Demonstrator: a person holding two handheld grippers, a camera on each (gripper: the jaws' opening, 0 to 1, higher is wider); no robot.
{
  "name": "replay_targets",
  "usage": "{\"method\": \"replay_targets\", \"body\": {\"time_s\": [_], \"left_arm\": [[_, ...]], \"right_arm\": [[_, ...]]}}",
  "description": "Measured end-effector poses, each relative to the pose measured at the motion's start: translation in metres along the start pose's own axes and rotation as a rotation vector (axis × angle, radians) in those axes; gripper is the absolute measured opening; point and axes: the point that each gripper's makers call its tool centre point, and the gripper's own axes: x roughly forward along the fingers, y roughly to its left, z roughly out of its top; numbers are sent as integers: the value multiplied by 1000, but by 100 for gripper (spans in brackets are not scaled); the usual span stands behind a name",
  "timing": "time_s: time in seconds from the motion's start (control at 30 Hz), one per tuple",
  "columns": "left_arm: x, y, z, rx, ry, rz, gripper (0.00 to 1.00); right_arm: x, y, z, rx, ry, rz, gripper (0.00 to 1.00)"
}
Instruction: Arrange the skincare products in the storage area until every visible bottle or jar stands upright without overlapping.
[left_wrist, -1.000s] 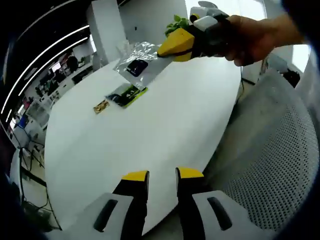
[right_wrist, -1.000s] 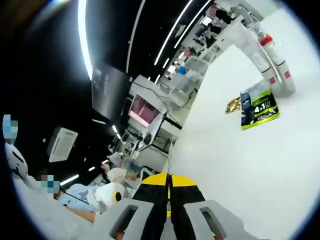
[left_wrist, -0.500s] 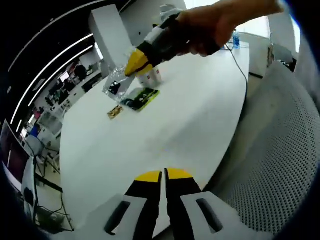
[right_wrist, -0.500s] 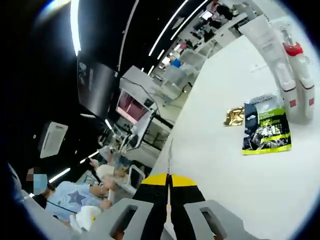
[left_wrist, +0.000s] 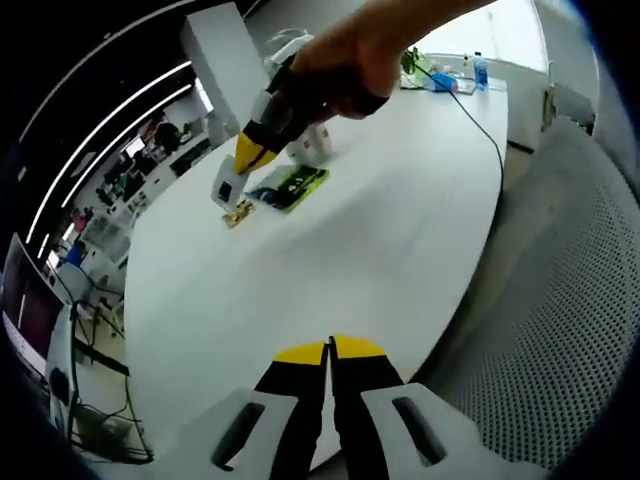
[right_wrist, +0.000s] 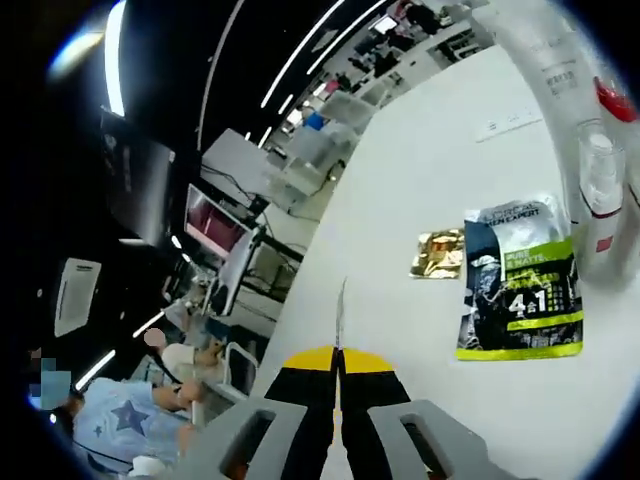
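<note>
Over white table (left_wrist: 330, 250) | right claw (left_wrist: 243, 160) clamped on clear sachet (left_wrist: 226, 185) | left claw (left_wrist: 328, 352) together | green pouch (right_wrist: 518, 280) lies flat

White bottles (right_wrist: 600, 190) cut by the edge, thin sheet (right_wrist: 340, 310) edge-on, its face unreadable.

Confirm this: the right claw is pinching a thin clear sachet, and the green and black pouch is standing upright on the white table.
Wrong on one point. The green and black pouch lies flat on the white table, as the right gripper view shows, beside a small gold packet. The rest holds: the right claw is shut on the thin clear sachet.
</note>
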Motion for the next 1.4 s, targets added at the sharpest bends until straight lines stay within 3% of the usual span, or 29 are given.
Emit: {"method": "replay_targets", "body": {"time_s": [0.1, 0.3, 0.4, 0.5, 0.63, 1.1, 1.4], "left_arm": [[1, -1, -2, -1, 11, -5, 0], [2, 1, -6, -35, 21, 3, 0], [4, -3, -6, -7, 29, -22, 0], [3, 3, -5, -7, 22, 9, 0], [7, -5, -12, 1, 58, -28, 0], [6, -3, -10, -32, 37, -23, 0], [5, -2, -7, -38, 20, -16, 0]], "right_arm": [[11, -17, -6, 30, 56, -34, 0], [21, -35, -12, 22, 90, -81, 0], [24, -41, -12, 34, 96, -98, 0], [28, -49, -16, 55, 117, -120, 0], [33, -58, -16, 45, 109, -144, 0], [41, -76, -14, -116, 130, -296, 0], [40, -76, -11, -124, 99, -324, 11]]}}
